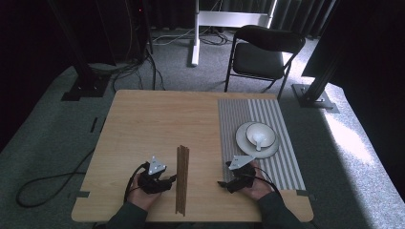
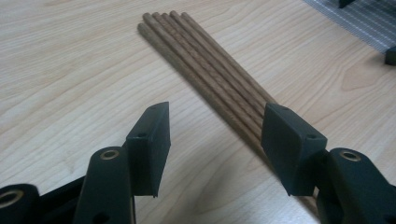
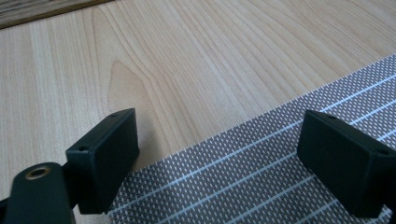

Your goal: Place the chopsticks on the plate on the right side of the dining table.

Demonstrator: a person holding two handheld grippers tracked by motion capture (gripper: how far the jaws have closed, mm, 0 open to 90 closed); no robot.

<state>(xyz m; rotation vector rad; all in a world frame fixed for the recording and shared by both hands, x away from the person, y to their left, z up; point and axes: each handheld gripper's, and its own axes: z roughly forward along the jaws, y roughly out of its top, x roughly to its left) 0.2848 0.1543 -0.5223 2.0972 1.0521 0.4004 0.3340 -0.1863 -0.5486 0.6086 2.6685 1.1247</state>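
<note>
A bundle of several brown wooden chopsticks (image 1: 182, 179) lies lengthwise on the wooden table (image 1: 157, 119), near its front edge. My left gripper (image 1: 168, 181) rests just left of the bundle, open, with nothing between its jaws. In the left gripper view the chopsticks (image 2: 205, 65) run under the right jaw, and the left gripper (image 2: 215, 135) stands wide. My right gripper (image 1: 223, 183) is open at the near left edge of a grey striped placemat (image 1: 277, 157). In the right gripper view the right gripper (image 3: 217, 154) spans the placemat (image 3: 261, 177) edge.
A white plate (image 1: 242, 143) carries a white bowl (image 1: 267, 132) with a white spoon (image 1: 258, 141) in it, on the placemat beyond my right gripper. A black folding chair (image 1: 262, 52) stands behind the table. Cables lie on the carpet at the left.
</note>
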